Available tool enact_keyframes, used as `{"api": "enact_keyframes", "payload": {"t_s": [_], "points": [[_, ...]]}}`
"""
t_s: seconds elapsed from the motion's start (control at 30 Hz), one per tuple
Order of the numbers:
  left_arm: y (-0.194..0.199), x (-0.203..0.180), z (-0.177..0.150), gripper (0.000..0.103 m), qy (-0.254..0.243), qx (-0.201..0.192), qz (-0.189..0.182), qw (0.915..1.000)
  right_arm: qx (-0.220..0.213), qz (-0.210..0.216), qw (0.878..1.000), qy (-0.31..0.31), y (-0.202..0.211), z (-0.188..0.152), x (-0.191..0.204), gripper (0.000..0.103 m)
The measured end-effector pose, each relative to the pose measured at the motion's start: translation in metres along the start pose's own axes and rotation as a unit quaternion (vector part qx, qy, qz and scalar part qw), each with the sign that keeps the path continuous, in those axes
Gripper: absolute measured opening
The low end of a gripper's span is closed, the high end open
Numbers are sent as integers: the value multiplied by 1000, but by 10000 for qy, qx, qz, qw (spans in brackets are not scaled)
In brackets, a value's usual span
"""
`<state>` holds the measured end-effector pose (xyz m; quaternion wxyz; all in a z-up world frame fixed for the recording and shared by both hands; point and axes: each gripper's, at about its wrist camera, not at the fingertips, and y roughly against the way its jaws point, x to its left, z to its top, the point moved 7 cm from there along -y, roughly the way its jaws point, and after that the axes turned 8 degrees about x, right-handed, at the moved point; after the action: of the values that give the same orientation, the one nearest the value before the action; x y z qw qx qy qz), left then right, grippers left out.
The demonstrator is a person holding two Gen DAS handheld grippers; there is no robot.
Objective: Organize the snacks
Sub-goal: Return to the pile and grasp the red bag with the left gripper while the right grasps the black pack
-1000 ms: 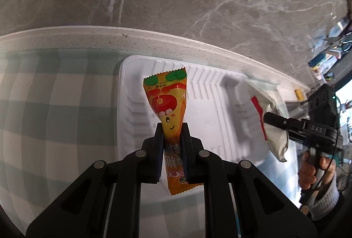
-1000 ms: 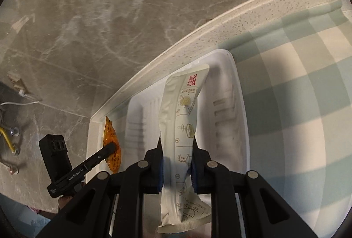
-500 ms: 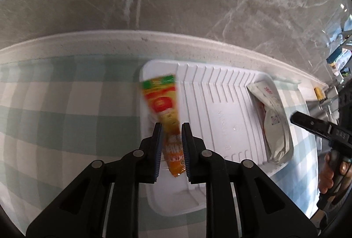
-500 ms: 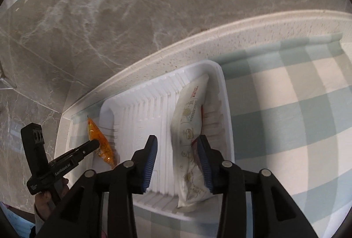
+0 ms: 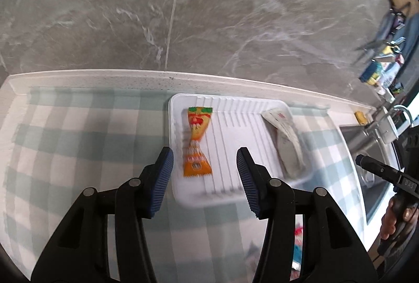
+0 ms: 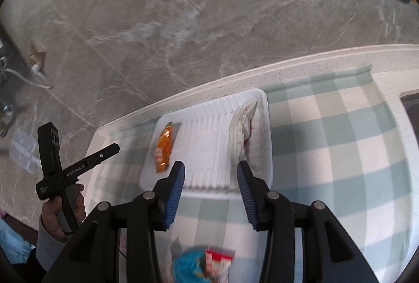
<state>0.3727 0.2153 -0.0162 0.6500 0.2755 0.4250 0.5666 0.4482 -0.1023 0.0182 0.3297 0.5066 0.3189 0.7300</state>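
A white ribbed tray (image 5: pixel 230 131) lies on the checked cloth by the wall. At its left end lies an orange snack packet (image 5: pixel 197 141), also seen in the right wrist view (image 6: pixel 163 146). At its right end lies a white packet (image 5: pixel 286 141) (image 6: pixel 241 131). My left gripper (image 5: pixel 204 154) hangs above the tray's near edge with its jaws opening, the orange packet lying free below them. My right gripper (image 6: pixel 210 166) hovers over the near edge too, jaws opening, pads off the white packet.
A green and white checked cloth (image 5: pixel 78 139) covers the counter under a grey marble wall (image 5: pixel 209 21). A sink (image 5: pixel 366 141) lies to the right. A blue pack (image 6: pixel 188 266) and a red and white pack (image 6: pixel 218 263) lie nearer than the tray.
Both grippers have let go: the orange packet and the white packet now lie in the tray. Both grippers have opened, risen and drawn back from the tray.
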Motion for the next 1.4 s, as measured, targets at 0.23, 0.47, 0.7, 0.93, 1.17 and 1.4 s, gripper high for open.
{"api": "enact_keyframes", "payload": {"t_s": [0.23, 0.47, 0.7, 0.93, 1.17, 1.4], "points": [[45, -11, -75, 49, -10, 130, 25, 9999, -101, -94, 9995, 300, 43, -53, 6, 52], [57, -27, -166, 49, 54, 708, -55, 9975, 224, -320, 9973, 615, 57, -118, -5, 55], [44, -58, -249, 49, 33, 1339, -205, 9908, 729, -635, 9910, 926, 50, -182, -20, 55], [31, -79, -294, 49, -65, 1669, -140, 9858, 1195, -751, 9825, 1220, 35, -229, -21, 55], [21, -80, -306, 49, 25, 1743, -44, 9847, 1484, -931, 9732, 1492, 16, -253, -19, 55], [13, -78, -305, 49, 22, 1760, 48, 9844, 1606, -1033, 9695, 1535, 5, -262, -17, 55]]}}
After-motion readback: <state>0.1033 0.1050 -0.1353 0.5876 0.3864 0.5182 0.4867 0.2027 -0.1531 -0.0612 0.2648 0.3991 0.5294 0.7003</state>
